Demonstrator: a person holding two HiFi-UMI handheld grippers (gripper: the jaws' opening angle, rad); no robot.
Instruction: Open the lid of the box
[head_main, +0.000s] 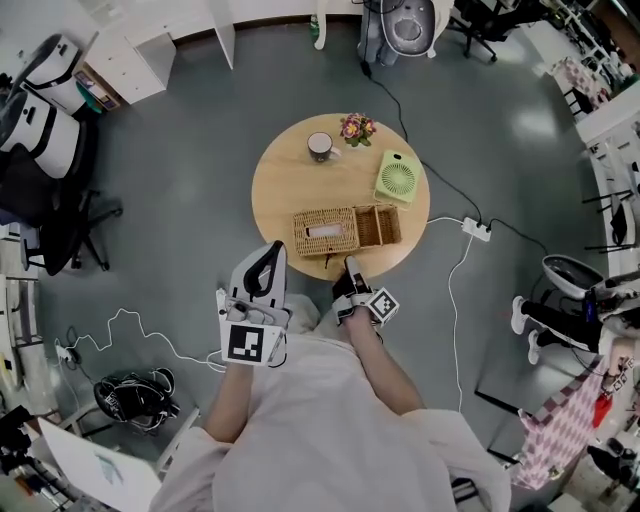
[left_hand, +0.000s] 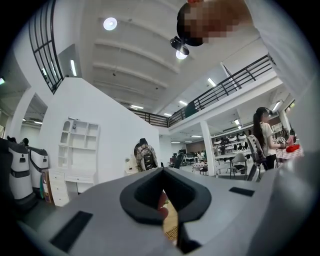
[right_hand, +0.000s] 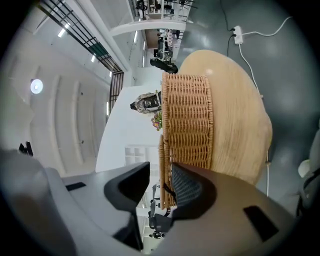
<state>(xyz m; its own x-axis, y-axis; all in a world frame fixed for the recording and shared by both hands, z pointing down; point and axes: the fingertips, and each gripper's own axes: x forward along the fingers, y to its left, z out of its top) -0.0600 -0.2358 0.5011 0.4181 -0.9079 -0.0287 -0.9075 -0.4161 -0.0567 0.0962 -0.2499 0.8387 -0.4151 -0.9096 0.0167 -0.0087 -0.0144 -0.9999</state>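
A woven wicker box (head_main: 325, 232) lies near the front of the round wooden table (head_main: 285, 180), with a darker, hollow wicker part (head_main: 378, 225) joined on its right. My right gripper (head_main: 350, 268) is at the table's front edge and points at the box. In the right gripper view the wicker box (right_hand: 187, 120) fills the middle. A thin wicker edge (right_hand: 163, 165) runs between the jaws of my right gripper (right_hand: 160, 187), which is open, with a gap on the left side. My left gripper (head_main: 270, 258) is held off the table, tilted upward, shut and holding nothing (left_hand: 164, 200).
On the table's far side stand a cup (head_main: 320, 146), a small pot of flowers (head_main: 357, 128) and a green fan (head_main: 398, 177). A white power strip (head_main: 477, 229) and its cable lie on the floor to the right. An office chair (head_main: 45, 190) stands at the left.
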